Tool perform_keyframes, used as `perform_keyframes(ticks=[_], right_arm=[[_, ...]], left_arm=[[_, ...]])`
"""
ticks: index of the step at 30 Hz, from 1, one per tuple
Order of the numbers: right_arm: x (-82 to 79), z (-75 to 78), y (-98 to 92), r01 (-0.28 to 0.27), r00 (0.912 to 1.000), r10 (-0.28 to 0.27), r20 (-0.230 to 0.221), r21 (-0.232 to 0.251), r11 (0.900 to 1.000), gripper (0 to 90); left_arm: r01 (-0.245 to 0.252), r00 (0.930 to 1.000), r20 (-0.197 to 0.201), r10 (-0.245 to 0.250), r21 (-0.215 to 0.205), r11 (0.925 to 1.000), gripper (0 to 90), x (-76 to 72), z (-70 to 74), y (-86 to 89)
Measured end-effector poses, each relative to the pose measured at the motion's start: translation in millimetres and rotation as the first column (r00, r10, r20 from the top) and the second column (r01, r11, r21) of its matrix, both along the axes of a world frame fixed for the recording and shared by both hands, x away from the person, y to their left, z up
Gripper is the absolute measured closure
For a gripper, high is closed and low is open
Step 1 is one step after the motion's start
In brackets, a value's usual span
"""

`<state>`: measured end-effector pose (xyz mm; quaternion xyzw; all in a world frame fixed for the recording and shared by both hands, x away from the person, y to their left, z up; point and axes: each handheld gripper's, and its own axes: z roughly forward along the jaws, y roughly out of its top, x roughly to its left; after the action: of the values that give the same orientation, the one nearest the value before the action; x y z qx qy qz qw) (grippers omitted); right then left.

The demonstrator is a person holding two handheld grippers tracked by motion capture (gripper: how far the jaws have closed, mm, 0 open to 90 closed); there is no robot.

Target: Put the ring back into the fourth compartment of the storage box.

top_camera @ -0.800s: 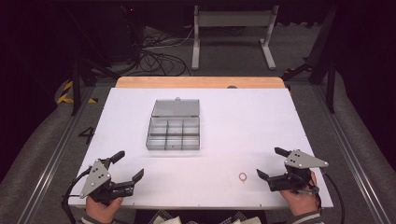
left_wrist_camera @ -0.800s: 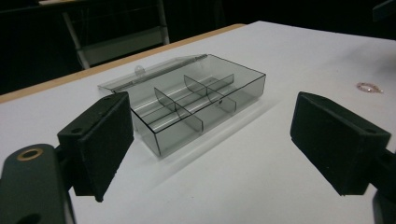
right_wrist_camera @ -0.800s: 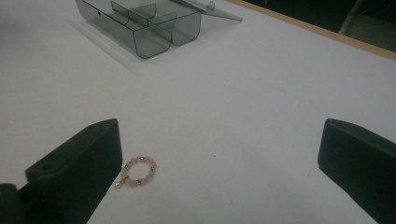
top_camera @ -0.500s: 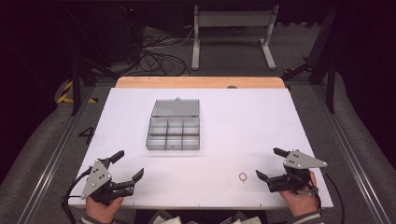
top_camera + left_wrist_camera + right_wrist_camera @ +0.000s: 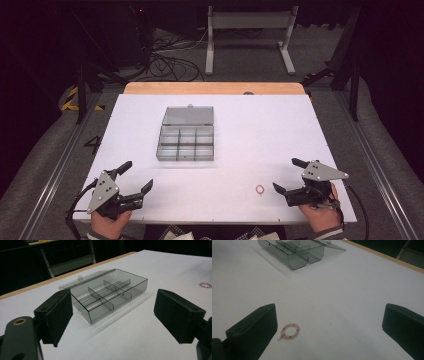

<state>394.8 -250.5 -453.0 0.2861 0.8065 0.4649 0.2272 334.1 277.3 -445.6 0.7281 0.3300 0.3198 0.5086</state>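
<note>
Gaping wide, right tool [image 5: 329,325] empty, bead ring [image 5: 289,331] beside jaw.

Tabletop [image 5: 260,135]: white, spanning the middle of the high view; a bare wood strip runs along its far edge.
Compartment box [image 5: 186,142]: smoky clear plastic, left of centre, lid laid open flat behind it.
Bead ring [image 5: 259,190]: small, pink, lower right of centre, well apart from the box.

one box [image 5: 185,137], one bead ring [image 5: 259,190], two grippers [image 5: 135,178]
</note>
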Motion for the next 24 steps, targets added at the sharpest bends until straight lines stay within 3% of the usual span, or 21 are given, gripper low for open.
perform_keyframes(ticks=[24], right_arm=[[27.2, 15.2, 36.2, -0.068, 0.9966, 0.067, -0.048, -0.033, 0.997, 0.5]], left_arm=[[0.013, 0.9999, -0.007, -0.013, 0.01, 0.9999, 17.5, 0.3, 0.0, -1.1]])
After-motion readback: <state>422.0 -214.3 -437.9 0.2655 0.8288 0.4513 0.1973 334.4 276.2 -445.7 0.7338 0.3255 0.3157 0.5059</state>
